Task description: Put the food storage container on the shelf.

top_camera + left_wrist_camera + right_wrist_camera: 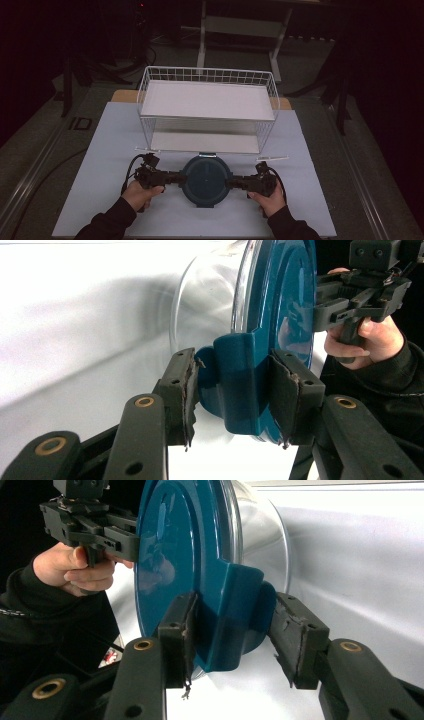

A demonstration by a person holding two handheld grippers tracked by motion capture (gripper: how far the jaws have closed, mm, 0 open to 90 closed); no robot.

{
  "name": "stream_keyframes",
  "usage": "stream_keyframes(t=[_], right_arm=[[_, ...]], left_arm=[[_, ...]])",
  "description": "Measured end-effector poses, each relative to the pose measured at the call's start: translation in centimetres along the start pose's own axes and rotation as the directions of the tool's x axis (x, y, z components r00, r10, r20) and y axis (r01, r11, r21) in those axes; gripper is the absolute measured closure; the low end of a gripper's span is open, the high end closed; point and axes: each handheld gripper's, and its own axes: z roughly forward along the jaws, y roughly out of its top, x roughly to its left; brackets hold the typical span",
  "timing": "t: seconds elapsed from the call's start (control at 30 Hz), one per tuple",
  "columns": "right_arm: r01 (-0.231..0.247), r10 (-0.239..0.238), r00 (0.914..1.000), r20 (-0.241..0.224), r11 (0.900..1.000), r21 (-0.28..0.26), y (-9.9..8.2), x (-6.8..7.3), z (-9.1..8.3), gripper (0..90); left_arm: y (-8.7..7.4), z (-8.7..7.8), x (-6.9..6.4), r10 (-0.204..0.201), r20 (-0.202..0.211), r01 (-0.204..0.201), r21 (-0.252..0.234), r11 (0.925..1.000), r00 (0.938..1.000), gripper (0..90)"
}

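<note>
A round clear container with a dark blue lid stands on the white table sheet near the front edge, between both hands. My left gripper comes in from the left, and in the left gripper view its pads are pressed on the lid's blue side latch. My right gripper meets the opposite side. In the right gripper view one pad lies against the lid face and the other touches the outer edge of that side's latch. The clear wall shows behind the lid.
A white two-tier wire rack stands just behind the container, both shelves bare. Two thin white sticks lie by its front feet. The white sheet spreads to either side, with dark floor and a stand's legs beyond the table.
</note>
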Motion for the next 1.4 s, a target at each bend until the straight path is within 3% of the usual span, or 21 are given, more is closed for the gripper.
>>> stream_keyframes(t=[0.13,0.4,0.6,0.87,1.03,1.23,1.4], right_arm=[[-0.015,0.015,0.9999,-0.007,0.9999,-0.007,-0.3,0.0,0.0,54.7],[0.014,-0.013,0.9999,0.004,0.9998,-0.016,-0.5,0.5,-0.1,55.8],[-0.014,0.014,0.9999,0.001,0.9992,-0.037,-0.7,0.7,-0.1,56.6],[-0.007,0.008,1.0000,0.003,0.9990,-0.044,-0.6,0.9,-0.5,56.7],[0.012,-0.012,0.9999,0.002,0.9971,-0.075,0.1,1.1,-1.0,56.7],[0.027,-0.027,0.9996,0.003,0.9945,-0.101,1.1,1.3,-1.5,56.7],[0.059,-0.057,0.9982,0.017,0.9902,-0.127,2.4,1.5,-2.2,56.7]], left_arm=[[-0.2,0.0,-0.3,0.010,-0.010,-0.010,-0.006,0.9999,0.9999,56.6],[-0.5,-0.2,-1.0,0.031,-0.046,-0.030,0.006,0.9995,0.9985,56.3],[-1.0,-0.3,-1.6,0.039,-0.068,-0.040,-0.006,0.9992,0.9969,56.5],[-1.2,-0.2,-1.8,0.050,-0.055,-0.052,-0.025,0.9984,0.9972,56.7],[0.1,-0.6,-2.6,0.088,-0.069,-0.091,-0.037,0.9952,0.9937,56.5],[1.4,-0.8,-3.0,0.107,-0.080,-0.112,-0.064,0.9917,0.9911,56.3],[2.7,-0.9,-3.5,0.136,-0.085,-0.144,-0.092,0.9853,0.9871,56.3]])
